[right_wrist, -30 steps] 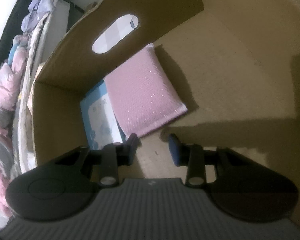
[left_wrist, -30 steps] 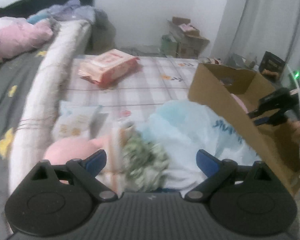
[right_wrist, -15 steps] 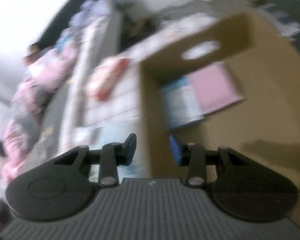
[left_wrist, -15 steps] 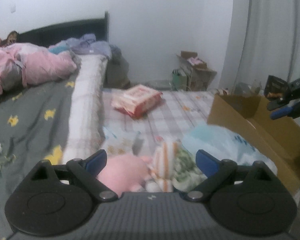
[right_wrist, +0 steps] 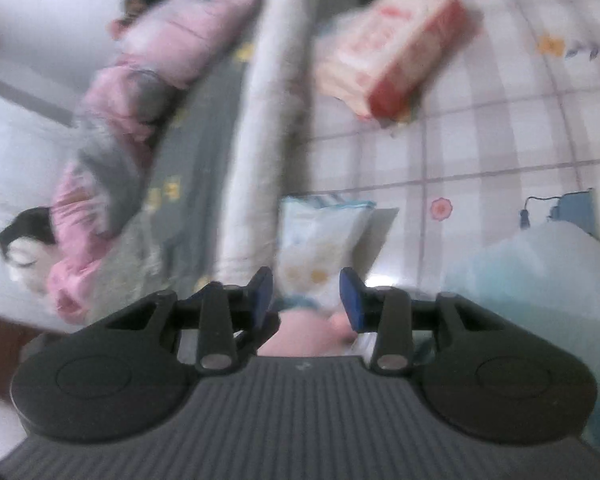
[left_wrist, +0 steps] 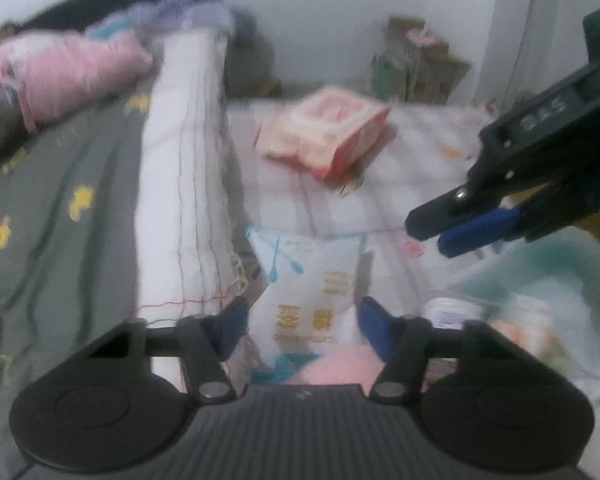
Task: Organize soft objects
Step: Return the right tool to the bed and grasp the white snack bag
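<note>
A white soft pack with blue and yellow print (left_wrist: 308,292) lies on the checked mat, also in the right wrist view (right_wrist: 320,240). A pink soft toy (left_wrist: 340,368) lies just below it, close to both cameras (right_wrist: 300,338). My left gripper (left_wrist: 300,328) is open, its jaws either side of the pack and above the toy. My right gripper (right_wrist: 306,294) is open and empty over the same pack; it shows from the side in the left wrist view (left_wrist: 440,228). A red and white tissue pack (left_wrist: 324,136) lies farther back (right_wrist: 388,52).
A light blue plastic bag (right_wrist: 540,280) with soft items lies at the right (left_wrist: 540,292). A long white rolled bolster (left_wrist: 188,180) runs along the mat's left edge, with the grey bed (left_wrist: 52,200) and pink bedding (left_wrist: 60,76) beyond. Cardboard boxes (left_wrist: 420,64) stand by the far wall.
My right gripper has left the cardboard box and swung left over the mat, now above the white pack. My left gripper has narrowed and shifted left toward the same pack.
</note>
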